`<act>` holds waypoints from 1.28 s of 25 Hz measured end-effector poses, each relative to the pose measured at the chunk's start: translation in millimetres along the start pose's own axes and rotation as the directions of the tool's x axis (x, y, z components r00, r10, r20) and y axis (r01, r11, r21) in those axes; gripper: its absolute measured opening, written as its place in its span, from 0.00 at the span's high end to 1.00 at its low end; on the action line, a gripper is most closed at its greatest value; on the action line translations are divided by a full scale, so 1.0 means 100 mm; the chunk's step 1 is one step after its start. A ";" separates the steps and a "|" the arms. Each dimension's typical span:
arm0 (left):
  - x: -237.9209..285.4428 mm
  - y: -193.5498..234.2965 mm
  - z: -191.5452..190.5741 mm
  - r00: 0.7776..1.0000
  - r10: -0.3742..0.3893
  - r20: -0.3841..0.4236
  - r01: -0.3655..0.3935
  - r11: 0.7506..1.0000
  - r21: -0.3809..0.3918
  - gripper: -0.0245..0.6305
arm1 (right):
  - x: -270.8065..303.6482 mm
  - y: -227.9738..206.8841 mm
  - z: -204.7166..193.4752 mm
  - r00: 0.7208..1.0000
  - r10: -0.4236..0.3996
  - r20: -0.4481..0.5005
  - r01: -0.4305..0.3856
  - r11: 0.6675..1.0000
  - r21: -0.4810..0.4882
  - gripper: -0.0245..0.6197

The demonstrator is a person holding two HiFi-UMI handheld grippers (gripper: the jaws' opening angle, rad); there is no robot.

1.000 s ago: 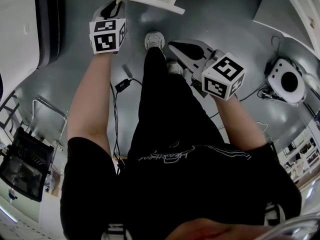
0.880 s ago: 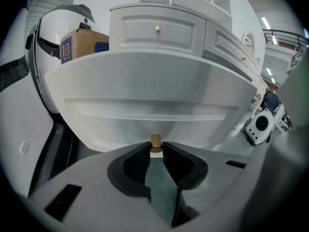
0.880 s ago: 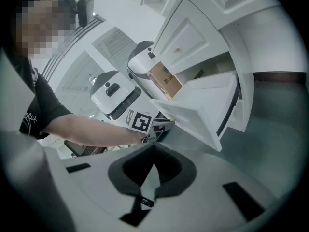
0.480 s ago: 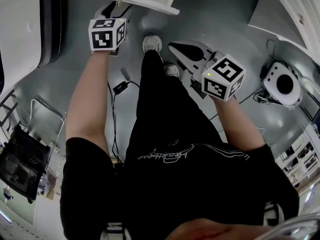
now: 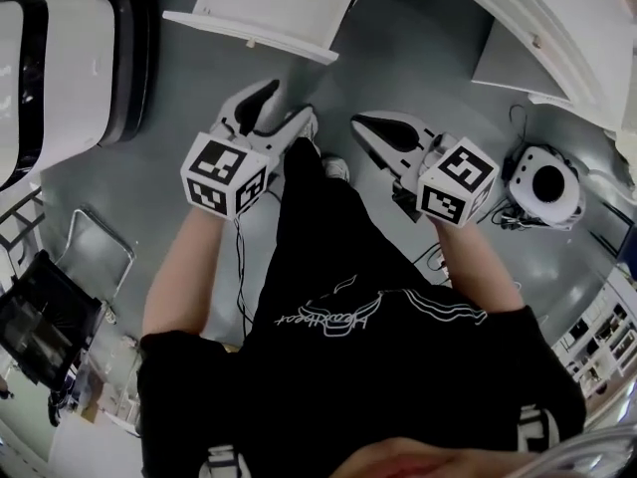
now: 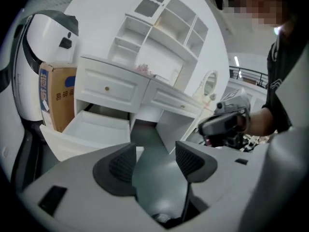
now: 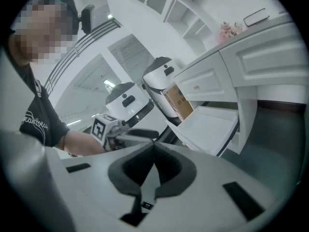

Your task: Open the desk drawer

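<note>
The white desk (image 6: 159,98) has its lower left drawer (image 6: 94,132) pulled out; in the head view this drawer (image 5: 269,13) juts over the grey floor at the top. My left gripper (image 5: 284,108) hangs a short way back from the drawer front, apart from it. In the left gripper view the left gripper (image 6: 155,156) is open, with only floor between its pads. My right gripper (image 5: 363,124) is beside it on the right. In the right gripper view the right gripper (image 7: 154,149) is shut on nothing, and the drawer (image 7: 212,122) lies beyond it.
A white pod-shaped machine (image 5: 60,68) stands left of the drawer, with a cardboard box (image 6: 58,98) behind it. A round white device (image 5: 542,182) and cables lie on the floor at the right. A black cart (image 5: 40,332) sits at the lower left.
My left gripper has come away from the drawer's front edge, risen toward me, and its jaws have spread open. My right gripper has also risen. The drawer stays pulled out.
</note>
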State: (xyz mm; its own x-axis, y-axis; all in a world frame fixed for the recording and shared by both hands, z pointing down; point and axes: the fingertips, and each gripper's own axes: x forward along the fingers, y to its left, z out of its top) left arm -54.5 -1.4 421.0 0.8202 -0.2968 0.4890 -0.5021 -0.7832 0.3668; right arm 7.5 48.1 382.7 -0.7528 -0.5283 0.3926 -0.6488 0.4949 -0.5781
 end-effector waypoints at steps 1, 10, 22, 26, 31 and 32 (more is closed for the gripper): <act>-0.13 -0.20 0.09 0.999 -0.029 0.019 0.030 0.999 -0.026 0.59 | -0.09 0.08 0.08 1.000 0.004 0.004 -0.004 1.000 -0.001 0.95; -1.17 -1.39 1.35 0.978 -0.117 0.172 0.142 0.980 -0.137 0.84 | -1.05 1.09 1.41 0.983 0.097 0.155 -0.077 0.989 -0.128 0.95; -2.23 -2.51 2.83 0.913 -0.076 0.400 -0.020 0.973 0.230 0.96 | -2.07 2.40 2.41 0.937 0.149 0.315 0.017 0.884 -0.467 0.95; -2.37 -2.58 2.97 0.892 -0.062 0.447 -0.033 0.979 0.201 0.96 | -2.20 2.59 2.59 0.904 0.172 0.392 0.026 0.892 -0.452 0.95; -2.49 -2.71 2.97 0.886 -0.078 0.457 -0.031 0.973 0.227 0.96 | -2.19 2.79 2.51 0.912 0.184 0.367 0.022 0.870 -0.492 0.95; -2.51 -2.72 2.97 0.885 -0.078 0.460 -0.031 0.974 0.225 0.96 | -2.18 2.80 2.50 0.913 0.187 0.363 0.020 0.869 -0.495 0.95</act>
State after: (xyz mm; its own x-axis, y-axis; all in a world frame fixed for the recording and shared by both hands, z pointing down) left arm -42.8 124.3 -36.5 0.8908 -0.4525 0.0402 -0.4526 -0.8764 0.1646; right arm 17.7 130.1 -43.7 -0.7678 -0.6406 -0.0095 -0.6332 0.7611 -0.1402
